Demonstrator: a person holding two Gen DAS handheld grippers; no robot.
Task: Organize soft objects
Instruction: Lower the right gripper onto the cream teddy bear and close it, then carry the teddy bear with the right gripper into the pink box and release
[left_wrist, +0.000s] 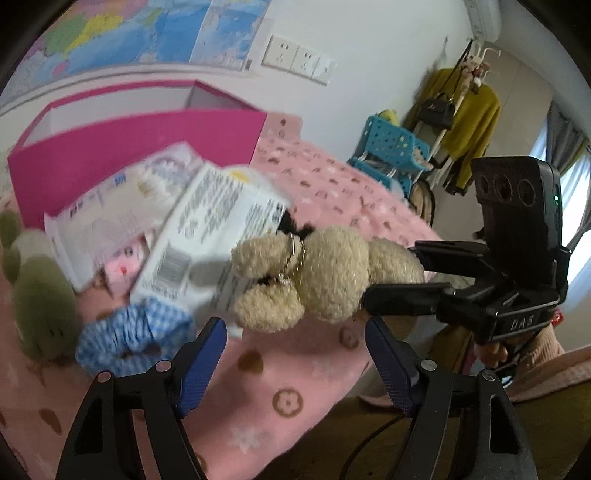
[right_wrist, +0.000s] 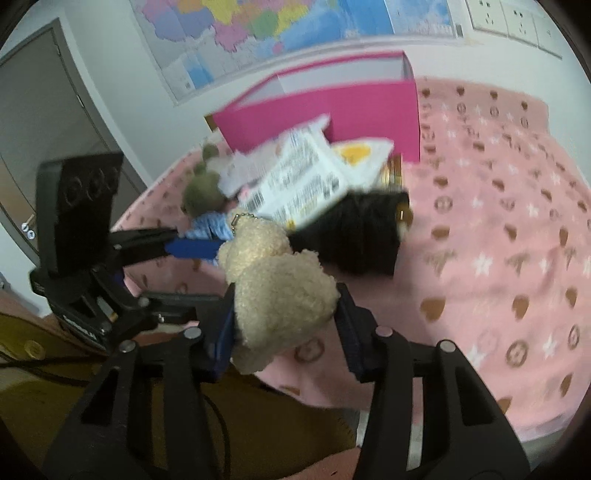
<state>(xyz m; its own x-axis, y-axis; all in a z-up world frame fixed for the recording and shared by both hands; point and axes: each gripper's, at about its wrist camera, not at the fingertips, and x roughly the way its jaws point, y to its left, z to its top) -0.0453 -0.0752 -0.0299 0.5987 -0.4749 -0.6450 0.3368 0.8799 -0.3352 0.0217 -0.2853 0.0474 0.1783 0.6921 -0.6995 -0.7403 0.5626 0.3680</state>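
Left wrist view: the left gripper (left_wrist: 295, 354) stands partly open above the pink blanket (left_wrist: 280, 373), with nothing between its blue pads (left_wrist: 201, 363). Just beyond its tips lies the cream teddy bear keychain (left_wrist: 317, 275). The right gripper (left_wrist: 397, 275) enters from the right, and its fingers bracket the bear's far end. Behind the bear, white tissue packs (left_wrist: 207, 229) lean on one another in front of the pink storage box (left_wrist: 140, 155). A blue gingham scrunchie (left_wrist: 125, 332) and a green plush toy (left_wrist: 40, 306) lie at left.

Right wrist view: the right gripper (right_wrist: 286, 325) is closed on the teddy bear keychain (right_wrist: 280, 295), with both pads pressing its body. The left gripper (right_wrist: 192, 249) sits beside the bear's head. A black furry item (right_wrist: 362, 236) lies just behind the bear.
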